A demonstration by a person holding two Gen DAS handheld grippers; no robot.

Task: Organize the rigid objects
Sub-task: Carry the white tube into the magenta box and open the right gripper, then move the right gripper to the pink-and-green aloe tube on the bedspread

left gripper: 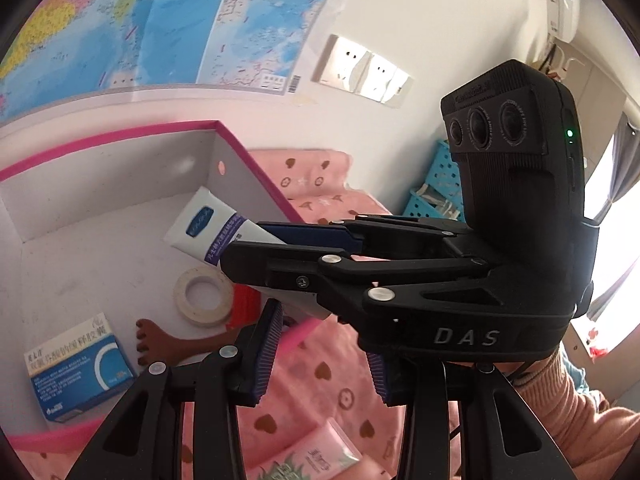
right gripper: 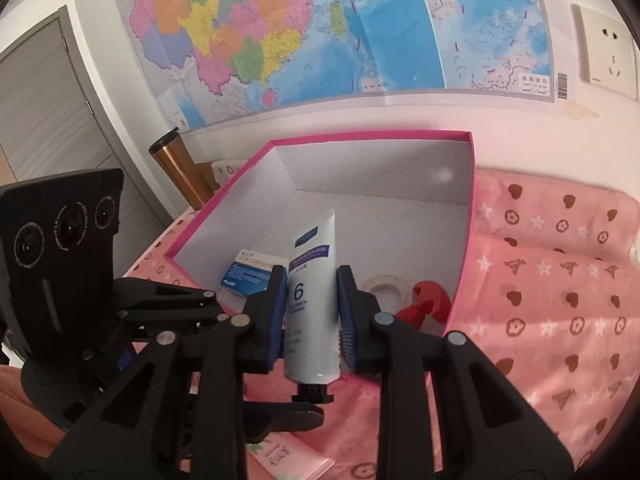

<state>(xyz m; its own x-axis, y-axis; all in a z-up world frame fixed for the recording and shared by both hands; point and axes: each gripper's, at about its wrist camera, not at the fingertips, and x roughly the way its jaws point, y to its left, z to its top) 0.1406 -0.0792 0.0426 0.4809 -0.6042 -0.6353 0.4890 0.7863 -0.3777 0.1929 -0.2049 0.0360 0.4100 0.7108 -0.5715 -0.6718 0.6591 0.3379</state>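
A white tube (right gripper: 312, 248) with a purple band and black cap hangs over the near rim of a pink-edged white box (right gripper: 360, 136). My right gripper (right gripper: 312, 280) is shut on the tube's body, one blue pad on each side. In the left wrist view the right gripper (left gripper: 244, 240) comes in from the right with the tube (left gripper: 200, 224) pointing into the box (left gripper: 120, 140). My left gripper (left gripper: 322, 332) sits just beneath, pads a little apart, with the tube's cap end at its fingertips. The right gripper's body hides one pad there.
In the box lie a blue-white medicine carton (left gripper: 80, 368), a tape roll (left gripper: 202, 296), a red object (right gripper: 430, 300) and a small brown foot-shaped thing (left gripper: 156, 344). A pink tube (left gripper: 316, 456) lies on the pink cloth (right gripper: 540, 280). A copper tumbler (right gripper: 180, 168) stands left; a blue basket (left gripper: 436, 188) stands right.
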